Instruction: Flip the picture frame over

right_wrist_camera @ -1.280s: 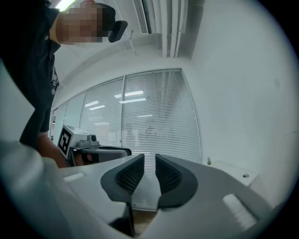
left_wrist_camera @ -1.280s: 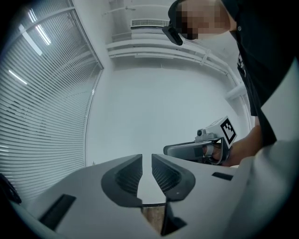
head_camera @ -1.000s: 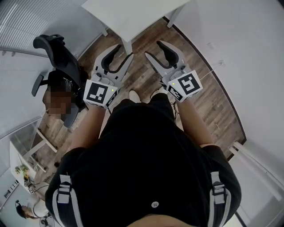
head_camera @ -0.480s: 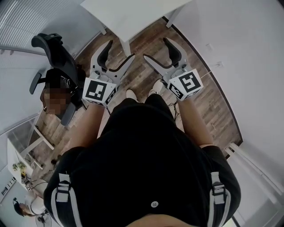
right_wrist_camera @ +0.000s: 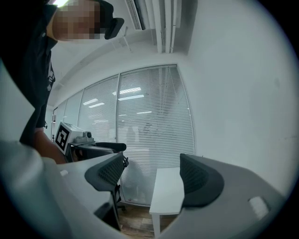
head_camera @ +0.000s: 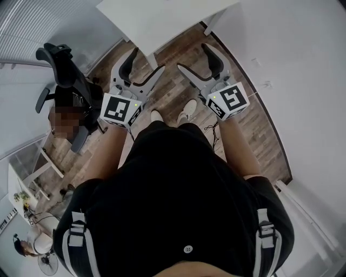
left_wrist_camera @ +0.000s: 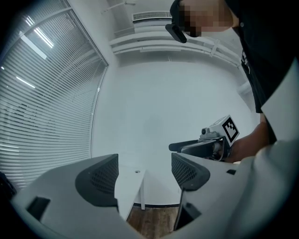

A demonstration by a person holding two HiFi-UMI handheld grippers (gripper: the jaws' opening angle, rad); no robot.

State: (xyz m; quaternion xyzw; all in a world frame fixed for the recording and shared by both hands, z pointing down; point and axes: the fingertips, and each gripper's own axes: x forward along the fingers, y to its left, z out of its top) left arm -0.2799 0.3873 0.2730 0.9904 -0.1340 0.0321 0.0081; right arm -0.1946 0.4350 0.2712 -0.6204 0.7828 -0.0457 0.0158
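No picture frame shows in any view. In the head view both grippers are held level at waist height, pointing at a white table (head_camera: 162, 16). My left gripper (head_camera: 145, 64) stands open with nothing between its jaws, and its own view (left_wrist_camera: 144, 179) shows only the table edge (left_wrist_camera: 128, 186) and wood floor past the pads. My right gripper (head_camera: 194, 58) is open and empty as well; between its jaws (right_wrist_camera: 152, 179) lies the table top (right_wrist_camera: 166, 191). Each gripper appears in the other's view, the right one (left_wrist_camera: 205, 144) and the left one (right_wrist_camera: 88, 144).
A black office chair (head_camera: 65, 70) stands to the left on the wood floor, beside a glass wall with blinds (right_wrist_camera: 140, 140). A white wall (head_camera: 303, 81) runs along the right. My shoes (head_camera: 186, 111) are on the floor below the grippers.
Both grippers' jaws have spread from about half open to wide open. Both hands have moved a little forward towards the table, and one foot has stepped ahead.
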